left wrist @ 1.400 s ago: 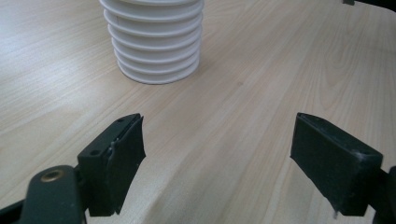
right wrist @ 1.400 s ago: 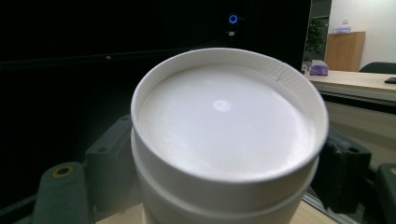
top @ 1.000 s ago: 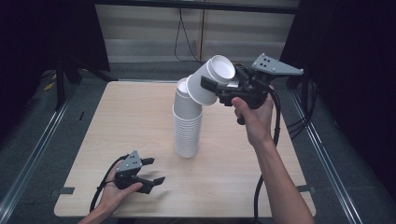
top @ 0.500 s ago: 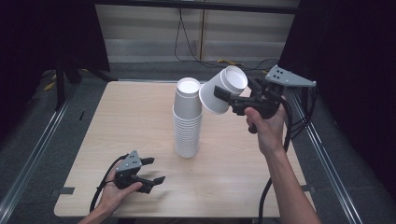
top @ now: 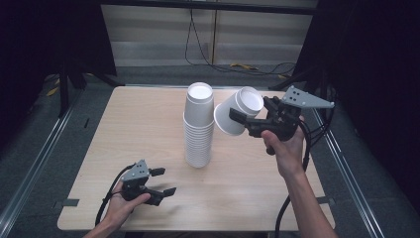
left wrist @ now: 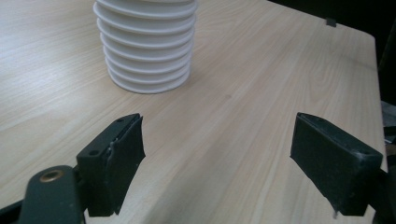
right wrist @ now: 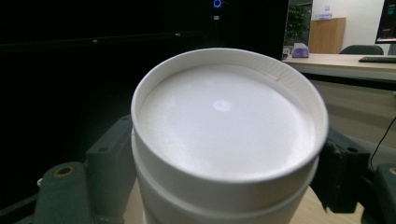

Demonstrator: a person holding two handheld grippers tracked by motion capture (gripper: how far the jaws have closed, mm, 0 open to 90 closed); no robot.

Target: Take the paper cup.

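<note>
**Ana:** Pale wood table (top: 148, 124), dark curtains behind it. What is the right claw (top: 242, 119) doing?

**Ben:** It is pinching a white paper cup (top: 229, 124) across the wall, one jaw on each side. The cup is off the table and lies tilted on its side. In the right gripper view its recessed base (right wrist: 224, 126) faces back toward the claw's body, so the mouth points away past the jaw tips.

**Ana:** And the stack of cups (top: 199, 129)?

**Ben:** It stands upright just beyond that claw's tips, close beside the held cup's mouth. I can't tell whether the rim touches it.

**Ana:** What about the left claw (top: 166, 182)?

**Ben:** It rests low at the table with its jaws spread and nothing between the pads (left wrist: 123, 149). From there the stack (left wrist: 144, 46) is ahead and well apart.

**Ana:** How will the cup handle?

**Ben:** I'd judge it very light and thin-walled, so it will dent under a hard squeeze. It is also smooth and tapered, and could slide out toward its narrow end. The base ring is the stiffest part, and a grip on the wall close to it, as the claw has now, seems safest. The rolled rim at the mouth is also firm. The mid-wall is the soft part. A nudge could also tip the tall, light stack.
</note>
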